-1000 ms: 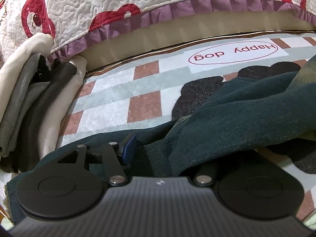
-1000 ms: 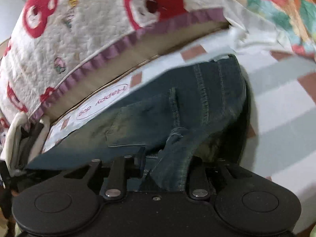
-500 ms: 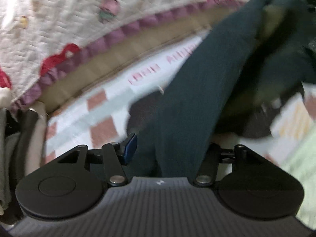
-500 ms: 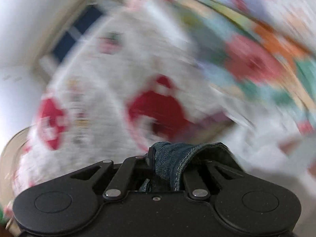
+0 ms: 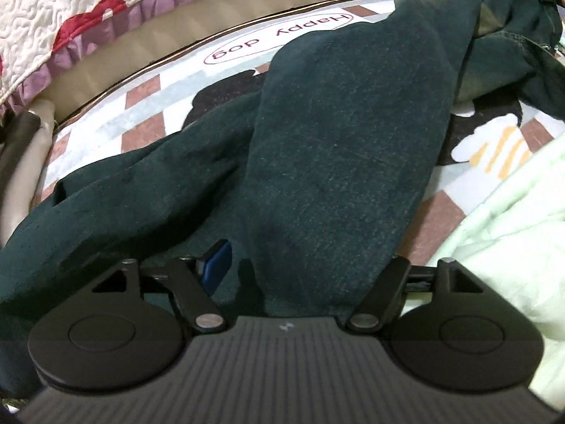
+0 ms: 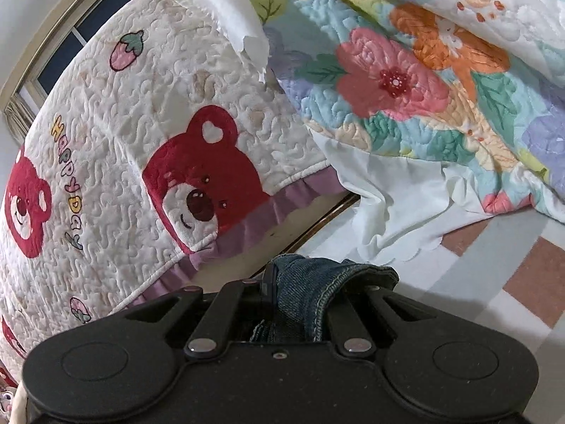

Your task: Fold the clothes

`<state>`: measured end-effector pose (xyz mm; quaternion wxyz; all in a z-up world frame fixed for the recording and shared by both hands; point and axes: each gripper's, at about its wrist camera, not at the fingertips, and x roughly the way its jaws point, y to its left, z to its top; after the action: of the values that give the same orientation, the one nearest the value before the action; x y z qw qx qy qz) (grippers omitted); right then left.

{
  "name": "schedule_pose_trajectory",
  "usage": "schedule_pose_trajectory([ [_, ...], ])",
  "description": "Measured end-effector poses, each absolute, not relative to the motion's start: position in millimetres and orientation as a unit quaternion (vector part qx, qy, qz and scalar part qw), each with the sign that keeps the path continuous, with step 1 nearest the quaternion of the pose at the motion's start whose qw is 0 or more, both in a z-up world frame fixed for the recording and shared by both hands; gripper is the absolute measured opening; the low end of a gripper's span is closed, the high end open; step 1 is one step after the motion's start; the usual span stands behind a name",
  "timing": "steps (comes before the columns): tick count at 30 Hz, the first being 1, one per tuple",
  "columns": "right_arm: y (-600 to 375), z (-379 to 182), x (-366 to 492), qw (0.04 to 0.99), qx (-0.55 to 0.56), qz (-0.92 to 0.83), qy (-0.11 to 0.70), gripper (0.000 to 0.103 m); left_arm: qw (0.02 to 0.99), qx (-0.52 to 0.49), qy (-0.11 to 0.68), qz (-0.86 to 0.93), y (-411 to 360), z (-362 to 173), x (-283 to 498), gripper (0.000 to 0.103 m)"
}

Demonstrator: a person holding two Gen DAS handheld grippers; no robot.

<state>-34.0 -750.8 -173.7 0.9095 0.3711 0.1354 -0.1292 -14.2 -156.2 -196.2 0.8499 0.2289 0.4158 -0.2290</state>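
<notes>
A: Starting close in, what does the left gripper (image 5: 300, 268) have?

B: A broad band of the jeans (image 5: 346, 148) runs down between its arms. Its jaws are wide apart with the cloth filling the gap, and the fingertips are hidden under the denim, so I cannot tell whether it is truly pinching.

A: And the right gripper (image 6: 303, 293)?

B: Pressed together on a stitched denim edge (image 6: 317, 282), which bunches up just above its jaws.

A: Where do the jeans lie beyond that?

B: In the left view they stretch away from the gripper across the checked mat (image 5: 141, 113), up toward the far right, where they look lifted. A second leg trails loose and rumpled to the left, lying on the mat. A pale green cloth (image 5: 512, 219) sits beside them on the right.

A: So how far along is the folding?

B: Early for this garment, I judge. No flat fold shows; the jeans are spread out and creased, with one end raised. Laying them smooth, doubling the legs and folding them down all seem left to do.

A: Anything already done?

B: At the far left edge some folded-looking clothes (image 5: 21, 162) are stacked, but they are only partly in view. Behind everything are the bear quilt (image 6: 141, 176) and the floral quilt (image 6: 423, 81).
</notes>
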Motion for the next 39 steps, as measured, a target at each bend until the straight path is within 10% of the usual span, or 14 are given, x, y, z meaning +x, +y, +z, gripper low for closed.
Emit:
schedule_pose_trajectory([
  [3, -748.3, -175.1, -35.2, 0.91, 0.369, -0.133, 0.137, 0.007, 0.866, 0.281, 0.371, -0.184, -159.3, -183.4, -22.0, 0.02],
  [8, -739.2, -169.7, -39.5, 0.918, 0.356, -0.113, 0.133, 0.007, 0.905, 0.26, 0.321, -0.104, -139.0, -130.6, -16.5, 0.006],
  [18, -685.7, -122.2, -90.6, 0.964, 0.259, -0.007, 0.054, 0.006, 0.952, 0.183, 0.245, -0.013, -77.5, 1.5, -15.7, 0.007],
  [31, -691.9, -108.3, -168.0, 0.922, 0.384, 0.011, -0.038, 0.006, 0.925, 0.213, 0.291, -0.116, -66.6, 8.1, -23.2, 0.01],
  [36, -720.3, -113.0, -110.8, 0.906, 0.417, -0.071, -0.009, 0.006, 0.854, 0.272, 0.389, -0.215, -95.2, -25.6, 57.0, 0.043],
  [39, -723.6, -149.3, -60.3, 0.905, 0.377, -0.173, 0.092, 0.006, 0.843, 0.29, 0.415, -0.181, -116.7, -66.2, 99.6, 0.043],
])
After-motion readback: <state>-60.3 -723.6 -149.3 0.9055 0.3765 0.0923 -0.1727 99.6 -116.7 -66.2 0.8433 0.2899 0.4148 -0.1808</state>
